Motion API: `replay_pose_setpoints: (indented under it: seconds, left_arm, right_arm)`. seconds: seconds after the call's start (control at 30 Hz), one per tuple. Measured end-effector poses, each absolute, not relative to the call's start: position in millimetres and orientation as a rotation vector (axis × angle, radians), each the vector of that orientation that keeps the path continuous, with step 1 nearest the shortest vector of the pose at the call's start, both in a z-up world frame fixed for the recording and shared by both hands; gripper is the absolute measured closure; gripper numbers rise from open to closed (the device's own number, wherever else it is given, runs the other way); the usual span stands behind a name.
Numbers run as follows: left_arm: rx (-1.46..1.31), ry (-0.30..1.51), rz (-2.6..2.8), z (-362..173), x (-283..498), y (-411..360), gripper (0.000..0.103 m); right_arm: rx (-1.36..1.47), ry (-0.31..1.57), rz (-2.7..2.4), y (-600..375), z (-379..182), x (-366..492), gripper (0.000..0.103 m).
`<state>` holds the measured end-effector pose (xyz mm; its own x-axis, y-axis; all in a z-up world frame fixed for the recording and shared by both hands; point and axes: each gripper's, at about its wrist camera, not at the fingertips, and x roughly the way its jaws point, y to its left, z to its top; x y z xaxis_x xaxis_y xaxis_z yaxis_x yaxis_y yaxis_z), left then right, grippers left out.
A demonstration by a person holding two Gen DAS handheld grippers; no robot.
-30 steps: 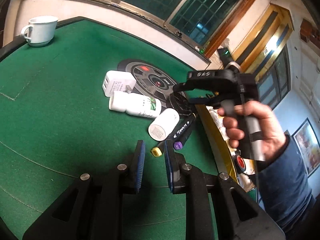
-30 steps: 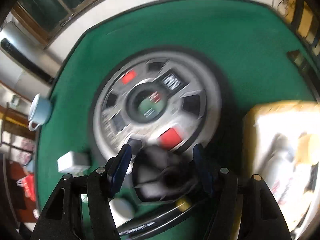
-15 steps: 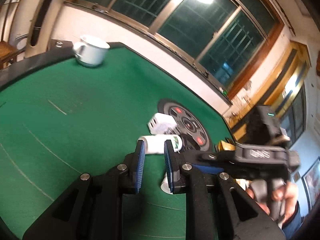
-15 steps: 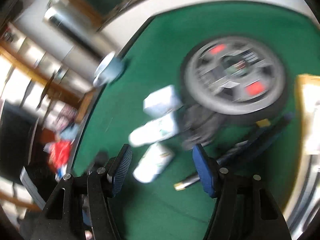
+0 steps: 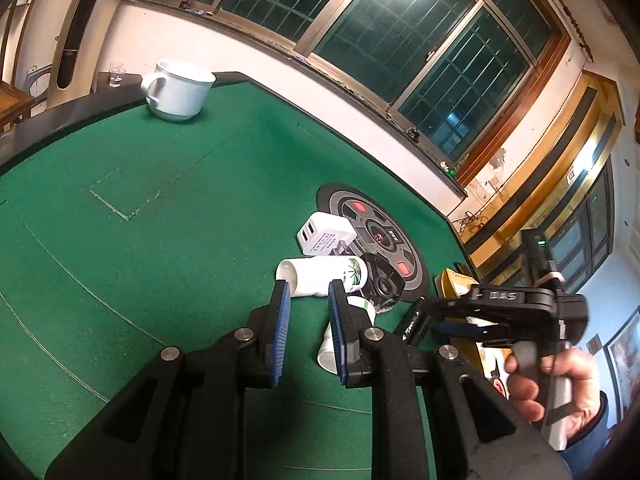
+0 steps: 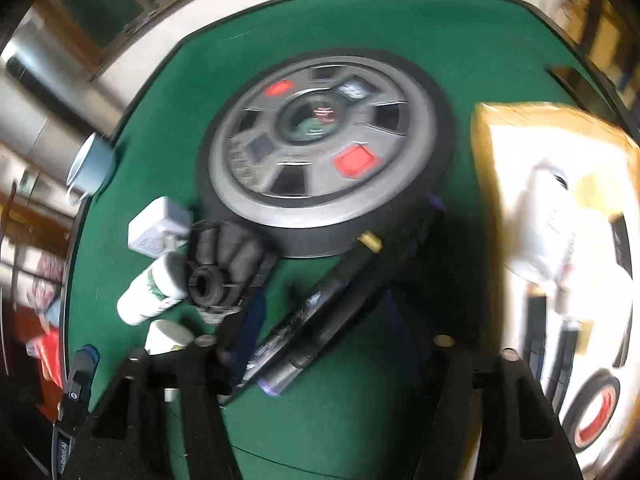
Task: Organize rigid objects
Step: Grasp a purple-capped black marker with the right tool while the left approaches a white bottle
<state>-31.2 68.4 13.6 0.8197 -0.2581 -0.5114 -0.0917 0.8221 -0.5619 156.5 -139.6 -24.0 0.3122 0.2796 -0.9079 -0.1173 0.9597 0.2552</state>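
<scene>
Table (image 5: 120, 240): green felt, round grey control panel (image 6: 320, 140) at centre; dark grilled windows behind.
Box (image 6: 560, 240): yellow, blurred, right of panel.
Bottles (image 5: 320, 278): white, lying flat by panel edge, just beyond left gripper (image 5: 308, 320).
Markers (image 6: 320, 312): black, lying between right gripper's (image 6: 320, 354) spread fingers.
Left gripper: narrowly parted, empty.
Right gripper: released, low over markers.

My left gripper (image 5: 306, 312) hangs tilted down, its blue-padded jaws a narrow gap apart with nothing between them. My right hand (image 5: 560, 380) wraps the handle of the right gripper (image 6: 320, 344), whose jaws stand wide apart.
</scene>
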Motion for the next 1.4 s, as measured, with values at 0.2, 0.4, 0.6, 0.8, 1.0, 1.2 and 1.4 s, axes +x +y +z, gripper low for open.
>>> replay_pose_setpoints:
  seconds: [0.2,0.4,0.6,0.8,1.0,1.2,1.4]
  left_arm:
    - [-0.609,0.614,-0.096,13.9,-31.5,67.8,0.086]
    - [-0.61,0.62,-0.095,13.3,-31.4,67.5,0.086]
    - [-0.61,0.627,-0.099,12.8,-30.4,67.1,0.086]
    - [-0.609,0.627,-0.096,13.2,-30.2,67.0,0.086]
    - [-0.609,0.629,-0.099,13.3,-29.8,66.9,0.086]
    - [-0.608,0.63,-0.101,13.2,-29.5,66.7,0.086]
    - [-0.608,0.632,-0.099,12.8,-27.9,67.2,0.086]
  right_arm:
    - [0.01,1.179,0.399,-89.2,-23.3,152.2,0.07]
    - [0.12,1.149,0.409,-110.3,-9.9,147.6,0.07]
    - [0.094,1.176,0.331,-119.4,-19.5,155.7,0.07]
    - [0.076,1.167,0.353,-106.7,-17.1,158.1,0.07]
    - [0.024,1.149,0.285,-104.6,-12.5,157.7,0.072]
    - [0.07,1.178,0.301,-118.1,-13.7,153.4,0.072]
    - [-0.018,1.142,0.272,-102.9,-16.5,150.1,0.08]
